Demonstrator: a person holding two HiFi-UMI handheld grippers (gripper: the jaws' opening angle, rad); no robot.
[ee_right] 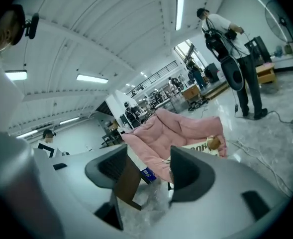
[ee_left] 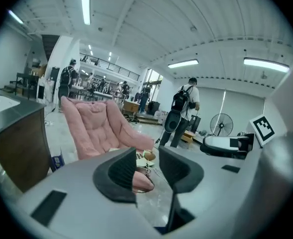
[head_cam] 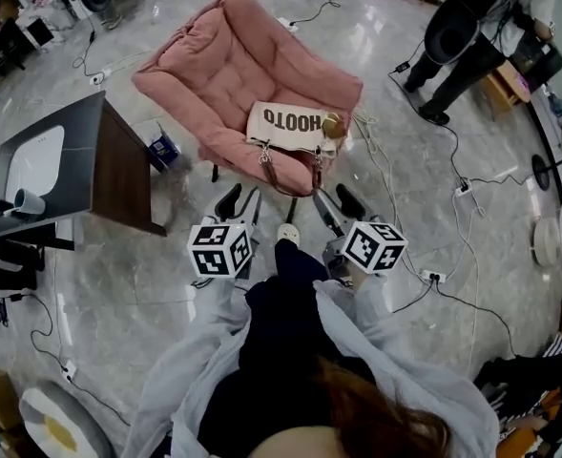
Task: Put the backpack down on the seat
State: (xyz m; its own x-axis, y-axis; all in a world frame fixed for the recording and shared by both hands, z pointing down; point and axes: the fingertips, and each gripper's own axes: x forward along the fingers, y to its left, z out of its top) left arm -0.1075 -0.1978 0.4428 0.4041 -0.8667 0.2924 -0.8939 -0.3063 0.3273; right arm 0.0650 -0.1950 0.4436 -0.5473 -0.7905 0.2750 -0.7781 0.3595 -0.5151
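Left gripper (head_cam: 241, 201) matt grey plastic. Ahead of it: seat (head_cam: 233, 65) plush pink cloth; backpack (head_cam: 285, 124) cream canvas; floor (head_cam: 166, 275) glossy.

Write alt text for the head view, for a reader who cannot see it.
A cream backpack lies at the front of the seat of a pink padded chair, its brown straps hanging over the edge. Below it, the left gripper and right gripper hang open and empty, with a dark table at left.

One pink padded chair (head_cam: 247, 60) at twelve o'clock, one cream backpack (head_cam: 285, 125), one dark table (head_cam: 120, 165) at nine, one blue box (head_cam: 164, 148), one standing person (head_cam: 471, 31) at one; two grippers: left gripper (head_cam: 241, 203), right gripper (head_cam: 336, 205).
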